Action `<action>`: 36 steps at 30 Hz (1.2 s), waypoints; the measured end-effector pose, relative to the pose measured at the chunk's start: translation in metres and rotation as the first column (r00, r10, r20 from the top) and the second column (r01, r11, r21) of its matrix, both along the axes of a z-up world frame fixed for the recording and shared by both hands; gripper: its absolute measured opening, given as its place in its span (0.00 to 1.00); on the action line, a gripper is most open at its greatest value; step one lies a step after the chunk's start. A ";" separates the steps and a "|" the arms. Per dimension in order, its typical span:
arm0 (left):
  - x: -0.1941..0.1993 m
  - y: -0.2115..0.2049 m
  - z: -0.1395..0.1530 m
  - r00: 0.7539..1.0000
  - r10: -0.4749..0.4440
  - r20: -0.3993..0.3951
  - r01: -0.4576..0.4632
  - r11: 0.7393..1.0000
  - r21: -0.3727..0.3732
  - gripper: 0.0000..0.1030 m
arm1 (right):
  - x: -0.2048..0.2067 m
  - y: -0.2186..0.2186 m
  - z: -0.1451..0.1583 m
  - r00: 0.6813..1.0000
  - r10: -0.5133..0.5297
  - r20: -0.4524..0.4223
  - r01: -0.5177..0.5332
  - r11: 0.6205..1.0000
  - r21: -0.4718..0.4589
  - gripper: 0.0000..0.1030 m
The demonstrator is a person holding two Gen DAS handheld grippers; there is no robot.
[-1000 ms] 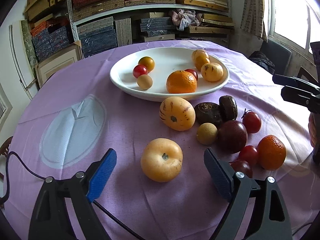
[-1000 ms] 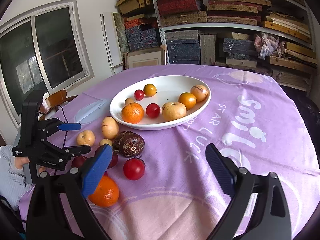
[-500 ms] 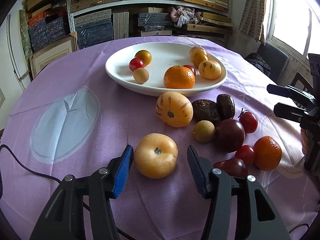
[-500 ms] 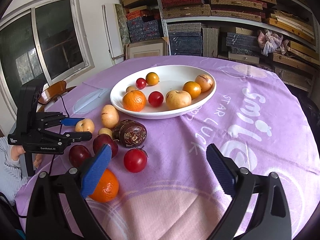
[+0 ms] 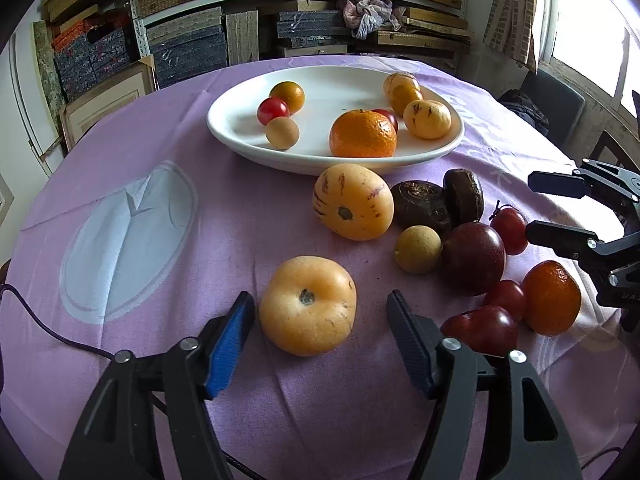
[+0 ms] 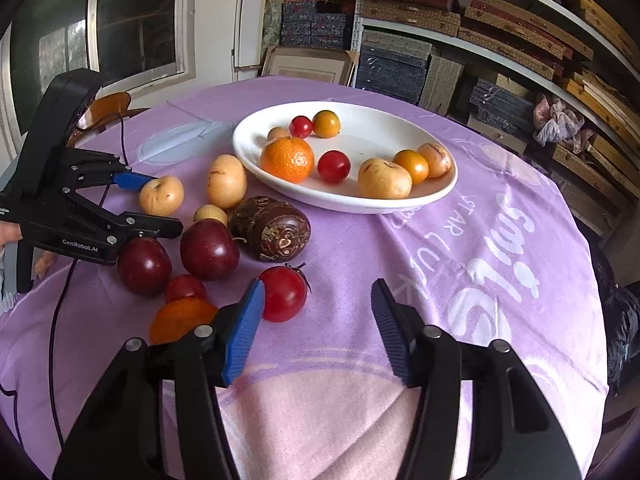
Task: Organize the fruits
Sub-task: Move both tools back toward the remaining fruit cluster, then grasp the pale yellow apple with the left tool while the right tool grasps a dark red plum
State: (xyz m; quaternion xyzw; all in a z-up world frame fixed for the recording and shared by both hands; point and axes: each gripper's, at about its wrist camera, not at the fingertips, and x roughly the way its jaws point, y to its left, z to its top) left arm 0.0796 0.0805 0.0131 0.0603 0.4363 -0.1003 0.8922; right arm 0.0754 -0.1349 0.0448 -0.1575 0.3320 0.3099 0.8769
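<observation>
My left gripper [image 5: 320,324] is open, its blue pads on either side of a pale yellow round fruit [image 5: 307,305] on the purple cloth, not touching it. In the right wrist view the same fruit [image 6: 161,195] lies between the left gripper's fingers. My right gripper [image 6: 318,316] is open and empty, with a red tomato [image 6: 283,293] just beside its left pad. A white oval plate [image 5: 236,136] at the back holds an orange [image 5: 362,133] and several small fruits. Loose fruits lie in front of the plate: a striped yellow melon [image 5: 352,201], dark plums [image 6: 208,249], an orange [image 5: 551,297].
A dark brown carved fruit [image 6: 270,227] lies close to the plate's rim [image 6: 340,202]. A black cable [image 6: 60,304] trails over the cloth at the left. Shelves of stacked boxes [image 5: 188,48] stand behind the round table. A chair [image 5: 556,100] stands to the right.
My left gripper has moved forward around the pale yellow fruit and narrowed its jaws. My right gripper has moved in lower toward the red tomato and narrowed too.
</observation>
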 end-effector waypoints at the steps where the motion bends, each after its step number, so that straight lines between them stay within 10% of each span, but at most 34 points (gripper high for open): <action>1: 0.001 0.001 0.000 1.000 0.004 -0.004 -0.004 1.000 -0.004 0.76 | 0.000 0.004 -0.001 1.000 0.009 -0.001 -0.009 1.000 -0.004 0.52; 10: 0.004 0.007 -0.002 1.000 0.024 -0.016 -0.024 1.000 -0.007 0.86 | 0.019 0.012 -0.008 0.981 0.085 -0.175 -0.066 0.991 0.112 0.31; 22: 0.005 0.011 -0.004 0.999 0.042 -0.028 -0.043 0.999 -0.002 0.97 | 0.022 0.010 -0.011 0.974 0.086 -0.207 -0.059 0.989 0.134 0.31; 33: 0.005 0.013 -0.003 0.999 0.045 -0.024 -0.045 0.999 0.001 0.97 | 0.021 0.010 -0.011 0.976 0.079 -0.202 -0.054 0.990 0.128 0.31; 36: -0.004 0.009 0.006 0.999 0.030 0.042 -0.029 0.999 -0.014 0.78 | 0.022 0.009 -0.011 0.976 0.079 -0.204 -0.052 0.990 0.130 0.31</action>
